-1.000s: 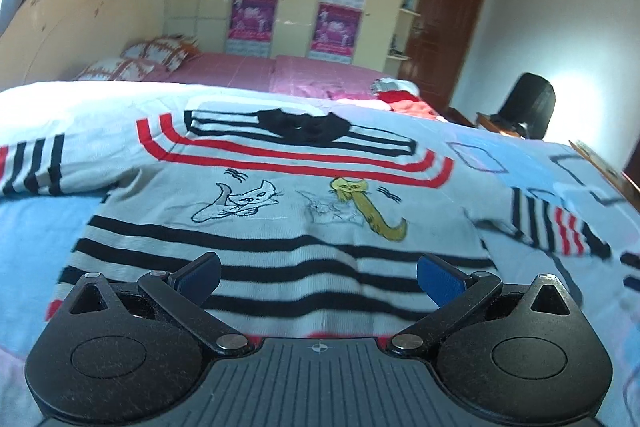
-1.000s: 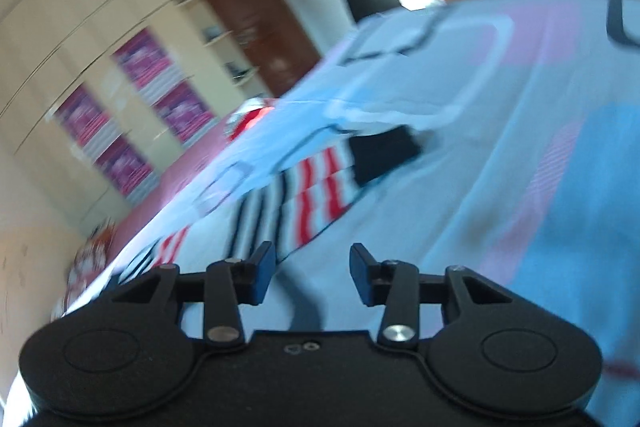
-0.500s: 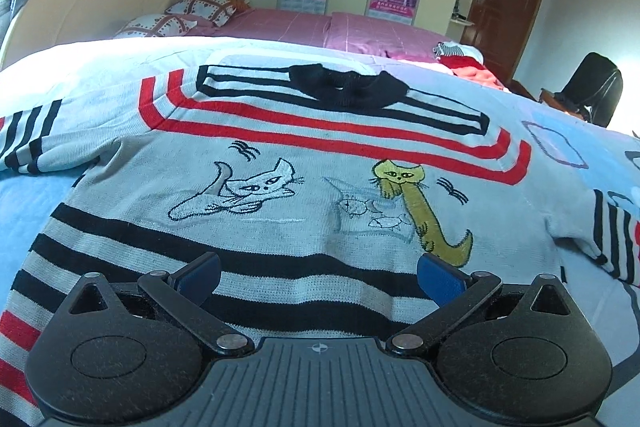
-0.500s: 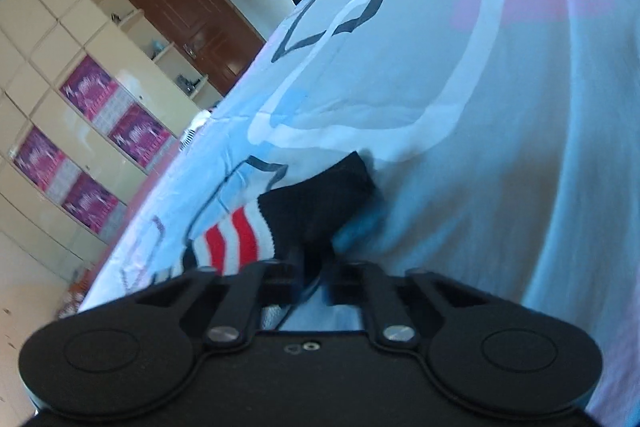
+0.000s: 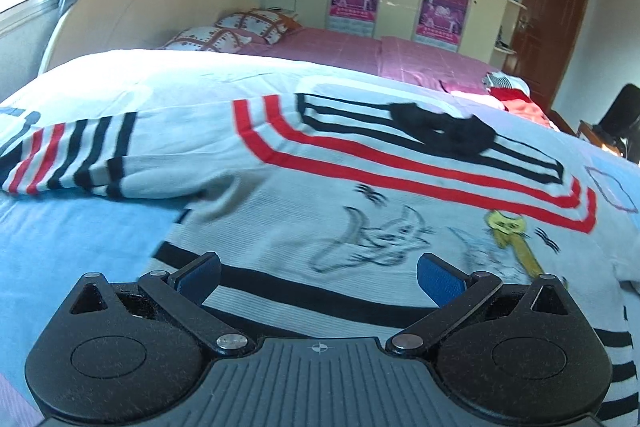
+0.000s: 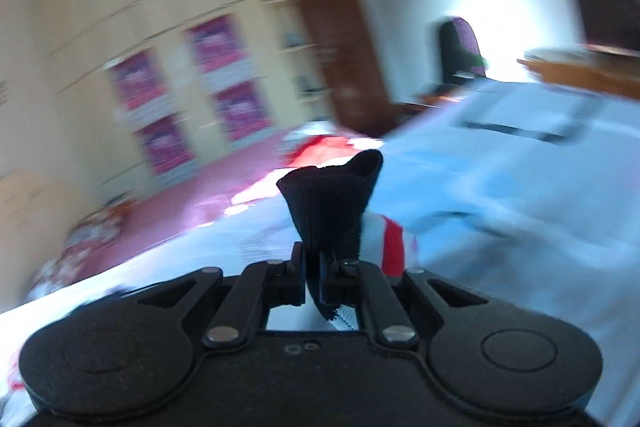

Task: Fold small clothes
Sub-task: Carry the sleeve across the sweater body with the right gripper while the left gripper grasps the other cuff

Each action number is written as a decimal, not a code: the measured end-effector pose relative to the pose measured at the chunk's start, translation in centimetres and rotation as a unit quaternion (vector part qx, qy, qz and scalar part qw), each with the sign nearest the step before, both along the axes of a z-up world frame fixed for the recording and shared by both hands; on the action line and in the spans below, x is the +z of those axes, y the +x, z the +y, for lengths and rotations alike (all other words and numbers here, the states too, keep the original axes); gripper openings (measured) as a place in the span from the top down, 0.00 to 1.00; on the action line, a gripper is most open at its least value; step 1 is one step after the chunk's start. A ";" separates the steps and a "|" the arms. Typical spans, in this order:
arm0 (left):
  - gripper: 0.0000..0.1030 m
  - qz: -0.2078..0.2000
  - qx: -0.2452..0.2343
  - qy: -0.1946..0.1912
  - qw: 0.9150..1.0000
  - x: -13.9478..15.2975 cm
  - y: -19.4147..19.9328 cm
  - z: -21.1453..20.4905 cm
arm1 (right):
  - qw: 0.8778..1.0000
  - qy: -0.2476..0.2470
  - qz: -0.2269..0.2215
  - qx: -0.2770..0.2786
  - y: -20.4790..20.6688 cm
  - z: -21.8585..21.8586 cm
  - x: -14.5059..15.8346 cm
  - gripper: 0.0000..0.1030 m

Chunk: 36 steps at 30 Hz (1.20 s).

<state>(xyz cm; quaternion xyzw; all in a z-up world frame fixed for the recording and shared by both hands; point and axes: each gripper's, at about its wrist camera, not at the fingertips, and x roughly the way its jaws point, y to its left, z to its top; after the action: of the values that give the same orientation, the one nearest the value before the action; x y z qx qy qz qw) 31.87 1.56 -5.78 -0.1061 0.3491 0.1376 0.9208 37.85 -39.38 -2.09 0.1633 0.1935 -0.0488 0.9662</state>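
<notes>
The white knitted sweater (image 5: 320, 227) with red and black stripes lies beyond our left gripper's (image 5: 318, 277) open jaws; our right gripper's (image 6: 314, 279) jaws pinch its black cuff (image 6: 332, 203), which we judge goes across next.

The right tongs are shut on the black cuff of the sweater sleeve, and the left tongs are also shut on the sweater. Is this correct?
Not quite. The left tongs are open over the sweater, holding nothing, as the left wrist view shows. The right tongs are shut on the black cuff.

Both wrist views low over bed (image 5: 80, 235), facing wardrobe (image 6: 100, 39) (shared); right blurred.
</notes>
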 end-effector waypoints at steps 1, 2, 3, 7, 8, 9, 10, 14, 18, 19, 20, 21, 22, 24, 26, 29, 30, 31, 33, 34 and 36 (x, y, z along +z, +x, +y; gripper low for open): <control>0.00 -0.002 0.003 -0.003 1.000 -0.1 -0.1 1.0 | 1.000 -0.002 0.001 0.027 0.6 2.1 0.2 0.93; 0.00 -0.003 0.006 -0.005 1.000 -0.1 -0.2 2.1 | 0.999 -0.002 0.003 0.053 1.3 4.5 0.3 0.93; 0.00 -0.004 0.010 -0.007 1.000 -0.2 -0.3 3.1 | 0.997 0.001 0.008 0.077 1.9 6.7 0.3 0.93; 0.00 -0.007 0.029 -0.022 0.999 -0.4 -1.4 7.6 | 0.986 0.003 0.037 0.160 3.9 15.7 -1.3 0.93; 0.00 -0.005 0.034 -0.031 0.999 -0.5 -1.7 8.7 | 0.983 0.002 0.045 0.178 4.3 17.8 -1.9 0.93; 0.00 -0.004 0.038 -0.041 0.998 -0.6 -2.0 9.8 | 0.979 -0.001 0.057 0.194 4.7 19.7 -2.8 0.93; 0.00 -0.002 0.047 -0.048 0.998 -0.8 -2.2 10.8 | 0.975 -0.005 0.073 0.209 5.1 21.5 -3.7 0.93; 0.00 0.000 0.050 -0.060 0.997 -1.2 -2.5 12.8 | 0.958 -0.032 0.134 0.251 5.4 26.5 -7.6 0.75; 0.00 -0.016 -0.007 -0.095 0.995 -1.0 -1.2 11.8 | 0.960 -0.061 0.081 0.260 2.1 26.0 -5.1 0.54; 0.00 -0.021 -0.028 -0.106 0.994 -0.8 -0.5 11.0 | 0.963 -0.062 0.072 0.254 1.3 25.2 -4.4 0.55; 0.00 -0.026 -0.048 -0.117 0.992 -0.7 0.4 10.1 | 0.966 -0.058 0.069 0.242 0.6 23.8 -3.9 0.57; 0.01 -0.033 -0.068 -0.127 0.989 -0.5 1.2 8.8 | 0.971 -0.052 0.066 0.225 0.0 22.9 -3.5 0.57; 0.01 -0.038 -0.089 -0.140 0.985 -0.5 2.2 7.5 | 0.975 -0.047 0.065 0.209 -0.6 21.9 -3.1 0.57; 0.25 -0.035 -0.129 -0.170 0.976 -0.8 4.6 4.8 | 0.980 -0.041 0.067 0.183 -1.8 20.0 -2.6 0.56; 0.40 -0.016 -0.161 -0.207 0.965 -1.7 7.2 2.2 | 0.983 -0.037 0.067 0.166 -3.0 18.4 -2.4 0.56; 0.40 0.004 -0.165 -0.245 0.956 -3.2 10.3 -0.6 | 0.986 -0.035 0.070 0.147 -4.1 16.7 -2.4 0.56; 0.40 0.012 -0.157 -0.262 0.952 -3.8 11.2 -1.0 | 0.987 -0.032 0.071 0.143 -4.4 16.2 -2.4 0.56; 0.40 0.019 -0.150 -0.276 0.949 -4.5 12.1 -1.4 | 0.987 -0.030 0.071 0.138 -4.7 15.8 -2.4 0.56; 0.41 0.040 -0.139 -0.288 0.947 -5.8 13.7 -2.2 | 0.989 -0.027 0.073 0.125 -5.2 14.9 -2.7 0.56; 0.42 0.035 -0.136 -0.283 0.949 -6.3 14.2 -2.7 | 0.990 -0.024 0.073 0.119 -5.3 14.6 -2.8 0.56; 0.78 0.036 -0.138 -0.263 0.954 -6.5 15.3 -3.4 | 0.991 -0.019 0.075 0.109 -5.5 13.7 -3.0 0.56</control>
<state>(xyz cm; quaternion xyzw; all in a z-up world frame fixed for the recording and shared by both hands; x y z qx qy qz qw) 47.16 -1.85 -12.29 -0.2907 0.4168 -0.0840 0.8571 32.32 -25.64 -5.12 0.1189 0.2812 0.0408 0.9514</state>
